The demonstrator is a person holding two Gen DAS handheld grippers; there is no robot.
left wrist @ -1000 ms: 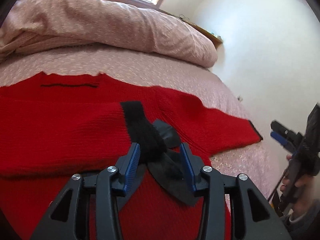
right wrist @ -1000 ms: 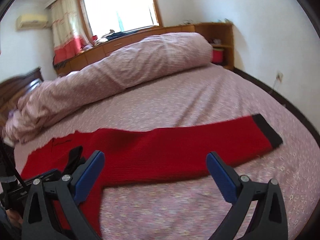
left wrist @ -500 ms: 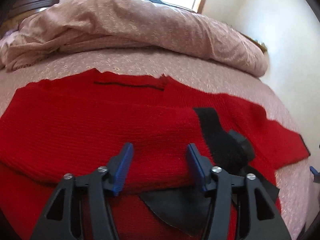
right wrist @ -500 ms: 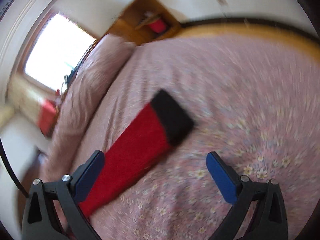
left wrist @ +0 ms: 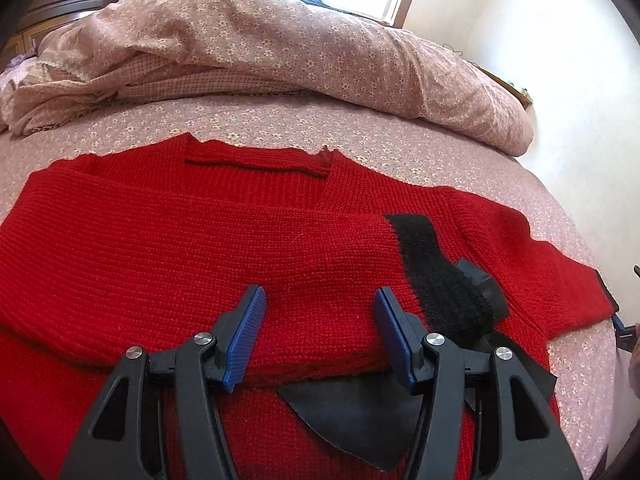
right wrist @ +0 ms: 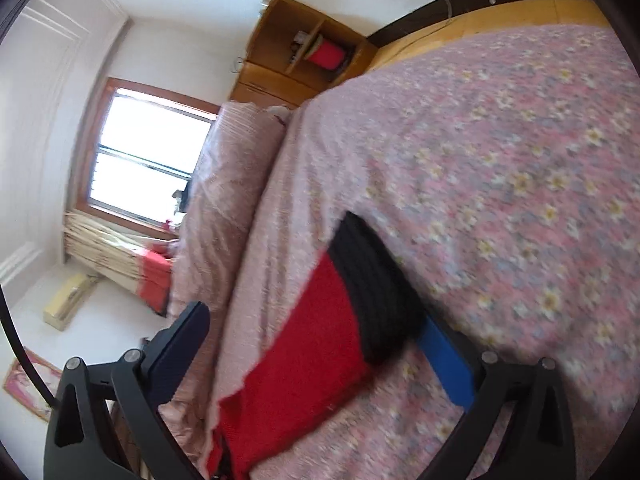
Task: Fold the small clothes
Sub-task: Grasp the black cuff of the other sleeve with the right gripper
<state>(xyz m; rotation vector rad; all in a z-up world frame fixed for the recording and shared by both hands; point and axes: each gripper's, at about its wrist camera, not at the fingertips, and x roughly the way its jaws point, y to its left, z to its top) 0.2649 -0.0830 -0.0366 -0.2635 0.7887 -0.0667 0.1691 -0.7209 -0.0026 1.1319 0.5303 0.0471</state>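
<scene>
The red sweater (left wrist: 200, 260) lies flat on the bed (left wrist: 360, 136), filling the middle of the left picture. The left gripper (left wrist: 320, 332) is wide and holds nothing. The right gripper (right wrist: 320, 344) is wide around the black cuff (right wrist: 376, 284), low in its picture. It might pinch the bedsheet too, because the cuff lies flat on it.

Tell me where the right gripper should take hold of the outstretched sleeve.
Grip the black cuff at the sleeve's free end, coming in from beyond its tip. It lies flat on the bedspread, and the right gripper already has open jaws on either side of it.
</scene>
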